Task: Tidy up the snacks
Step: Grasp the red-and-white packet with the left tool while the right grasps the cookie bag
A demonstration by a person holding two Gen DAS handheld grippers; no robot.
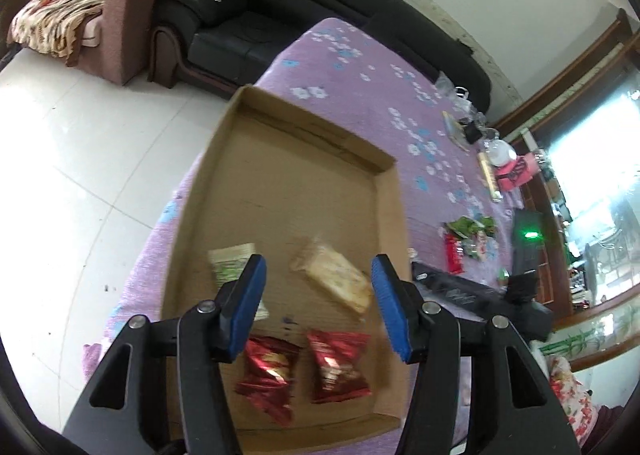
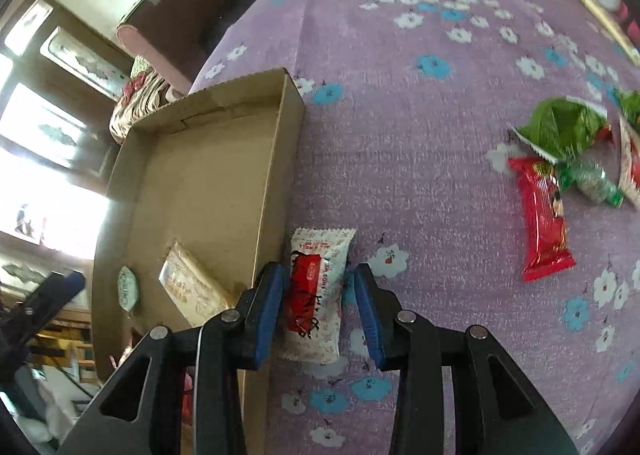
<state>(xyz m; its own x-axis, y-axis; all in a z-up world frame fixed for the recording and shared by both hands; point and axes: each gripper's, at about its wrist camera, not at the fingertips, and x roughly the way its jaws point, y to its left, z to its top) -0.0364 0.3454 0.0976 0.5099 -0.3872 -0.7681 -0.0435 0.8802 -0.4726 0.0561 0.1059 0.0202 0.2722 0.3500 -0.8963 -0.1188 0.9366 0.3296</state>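
Note:
A shallow cardboard tray (image 1: 390, 215) lies on the purple flowered cloth (image 2: 400, 115). Inside it rest a white-green packet (image 1: 230, 263), a beige packet (image 1: 336, 279) and two red packets (image 1: 268, 371). My left gripper (image 1: 318, 275) hovers open above these with nothing between its pads. My right gripper (image 2: 318, 283) is shut on a white and red snack packet (image 2: 316, 287), just outside the tray's right wall (image 2: 276, 175). Its left pad presses the packet; the right pad sits at its edge. A long red packet (image 2: 544, 215) and a green packet (image 2: 560, 127) lie loose to the right.
A black sofa (image 1: 248, 15) stands beyond the table's far end. White floor tiles (image 1: 80, 135) drop away left of the tray. Glassware and small boxes (image 1: 480, 135) crowd the far right of the cloth. The left gripper's blue tip (image 2: 72, 279) shows beyond the tray.

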